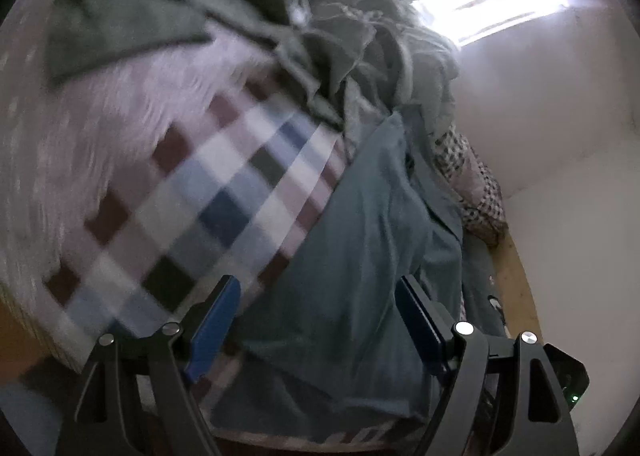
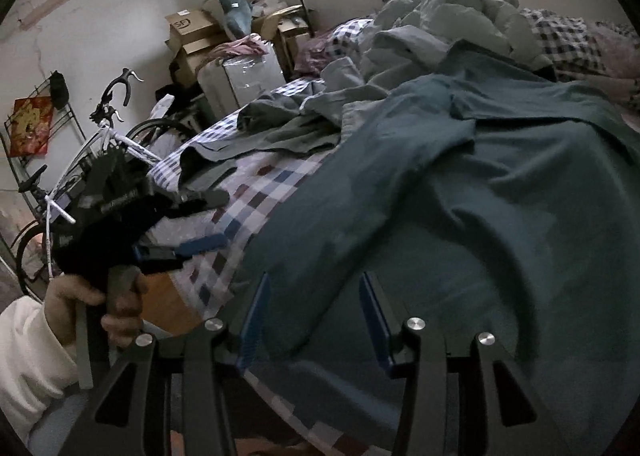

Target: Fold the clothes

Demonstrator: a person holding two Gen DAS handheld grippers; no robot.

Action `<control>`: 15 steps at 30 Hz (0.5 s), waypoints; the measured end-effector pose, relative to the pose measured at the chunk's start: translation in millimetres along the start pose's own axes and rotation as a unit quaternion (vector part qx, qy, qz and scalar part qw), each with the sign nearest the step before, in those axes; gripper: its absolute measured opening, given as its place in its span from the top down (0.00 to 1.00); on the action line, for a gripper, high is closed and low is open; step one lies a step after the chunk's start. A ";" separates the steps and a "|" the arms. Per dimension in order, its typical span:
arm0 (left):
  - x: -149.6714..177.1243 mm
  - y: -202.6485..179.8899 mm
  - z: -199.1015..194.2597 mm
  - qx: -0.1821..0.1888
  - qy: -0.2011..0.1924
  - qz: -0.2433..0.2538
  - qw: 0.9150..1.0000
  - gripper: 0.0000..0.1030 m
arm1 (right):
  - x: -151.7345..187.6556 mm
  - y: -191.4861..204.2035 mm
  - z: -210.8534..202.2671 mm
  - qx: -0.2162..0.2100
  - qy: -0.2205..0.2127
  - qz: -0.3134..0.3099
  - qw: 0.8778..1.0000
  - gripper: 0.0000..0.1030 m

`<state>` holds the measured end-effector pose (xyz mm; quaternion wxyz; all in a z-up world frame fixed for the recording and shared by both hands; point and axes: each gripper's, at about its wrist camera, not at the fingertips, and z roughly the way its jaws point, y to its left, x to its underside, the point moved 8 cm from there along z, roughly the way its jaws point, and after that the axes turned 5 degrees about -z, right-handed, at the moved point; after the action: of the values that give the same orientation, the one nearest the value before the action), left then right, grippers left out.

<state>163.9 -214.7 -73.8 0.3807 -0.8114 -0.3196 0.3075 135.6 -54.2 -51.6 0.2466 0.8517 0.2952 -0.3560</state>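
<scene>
A teal garment lies spread over the checked bedsheet, reaching the bed's near edge. The left gripper hangs over its edge, jaws wide apart with nothing pinched between them. The right gripper sits low over the same cloth, jaws partly apart; whether its pads pinch fabric cannot be told. More crumpled clothes are heaped behind.
</scene>
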 end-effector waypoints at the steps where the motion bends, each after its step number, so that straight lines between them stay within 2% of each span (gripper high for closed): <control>1: 3.5 3.8 2.5 0.003 0.001 -0.014 1.000 0.19 | 0.1 1.0 0.8 -0.001 0.000 0.000 1.000 0.52; 12: 22.0 24.4 18.0 0.040 0.020 -0.107 0.993 0.19 | 8.2 8.4 15.9 0.014 0.009 -0.027 1.000 0.52; 15: 25.2 23.0 19.3 0.039 0.020 -0.106 0.993 0.19 | 9.1 12.7 18.8 0.014 0.009 -0.034 0.999 0.52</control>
<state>171.4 -199.2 -109.1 0.4484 -0.7636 -0.3840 0.2616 140.8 -72.0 -67.6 0.2196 0.8477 0.3213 -0.3605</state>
